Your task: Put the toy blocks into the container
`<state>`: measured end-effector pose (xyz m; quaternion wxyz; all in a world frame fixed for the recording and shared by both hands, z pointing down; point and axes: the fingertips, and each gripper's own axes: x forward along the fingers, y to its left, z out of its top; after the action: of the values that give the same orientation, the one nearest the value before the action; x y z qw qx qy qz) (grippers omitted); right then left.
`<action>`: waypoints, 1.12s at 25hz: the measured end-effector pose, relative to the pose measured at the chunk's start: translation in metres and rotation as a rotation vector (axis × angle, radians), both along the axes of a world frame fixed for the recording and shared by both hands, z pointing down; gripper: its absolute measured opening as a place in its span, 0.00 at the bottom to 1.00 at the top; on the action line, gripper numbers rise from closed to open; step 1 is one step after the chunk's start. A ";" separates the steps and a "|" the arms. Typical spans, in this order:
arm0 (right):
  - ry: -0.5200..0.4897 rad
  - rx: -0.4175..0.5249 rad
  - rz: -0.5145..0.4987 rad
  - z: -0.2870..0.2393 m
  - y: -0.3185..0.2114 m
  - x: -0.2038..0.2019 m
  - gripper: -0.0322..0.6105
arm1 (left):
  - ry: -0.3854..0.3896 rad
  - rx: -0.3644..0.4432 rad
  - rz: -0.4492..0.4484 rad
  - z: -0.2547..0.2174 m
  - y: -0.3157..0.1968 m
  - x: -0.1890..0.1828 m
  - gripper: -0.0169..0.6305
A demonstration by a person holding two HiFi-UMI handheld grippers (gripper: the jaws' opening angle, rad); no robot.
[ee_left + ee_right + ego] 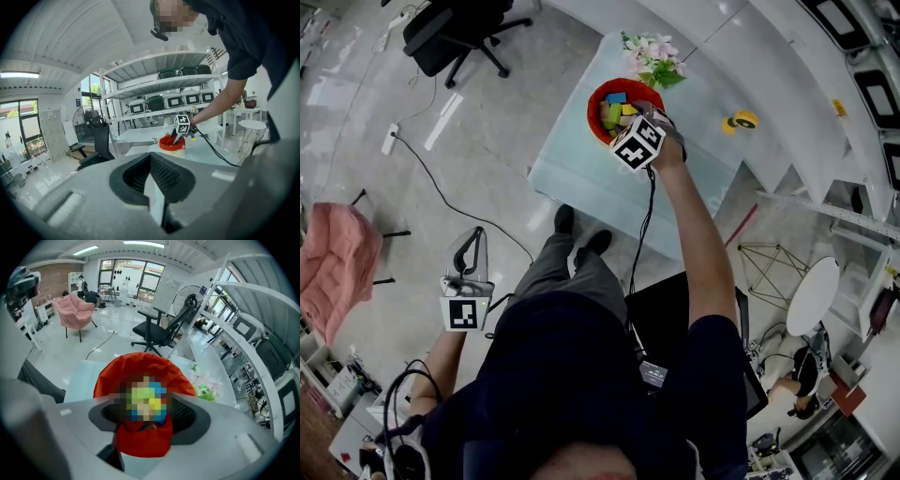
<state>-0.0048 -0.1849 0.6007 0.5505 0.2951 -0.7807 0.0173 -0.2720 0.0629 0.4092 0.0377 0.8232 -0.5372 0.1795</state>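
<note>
Right gripper hangs over the red container at the table's far edge, jaws spread and empty. Left gripper is pressed together, idle. Withdrawing carelessly could catch the rim and spill the blocks.

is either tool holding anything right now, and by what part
Nothing looks held. The right tool hangs over the red container of toy blocks, jaws apart, though a blurred patch hides the gap. The left tool is shut and empty.
</note>
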 end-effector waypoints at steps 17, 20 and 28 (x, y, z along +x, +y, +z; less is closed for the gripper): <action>-0.057 0.162 0.061 -0.035 0.015 0.019 0.50 | 0.007 0.025 0.047 -0.005 -0.003 0.014 0.03; -0.077 0.188 0.078 -0.046 0.022 0.024 0.39 | 0.013 0.024 0.054 -0.005 -0.004 0.017 0.03; -0.136 0.249 0.147 -0.075 0.046 0.043 0.22 | 0.020 0.050 0.093 -0.010 -0.009 0.029 0.03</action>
<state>0.0385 -0.1386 0.5257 0.4527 0.4155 -0.7887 -0.0194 -0.2434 0.0539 0.3991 0.0141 0.8498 -0.5022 0.1596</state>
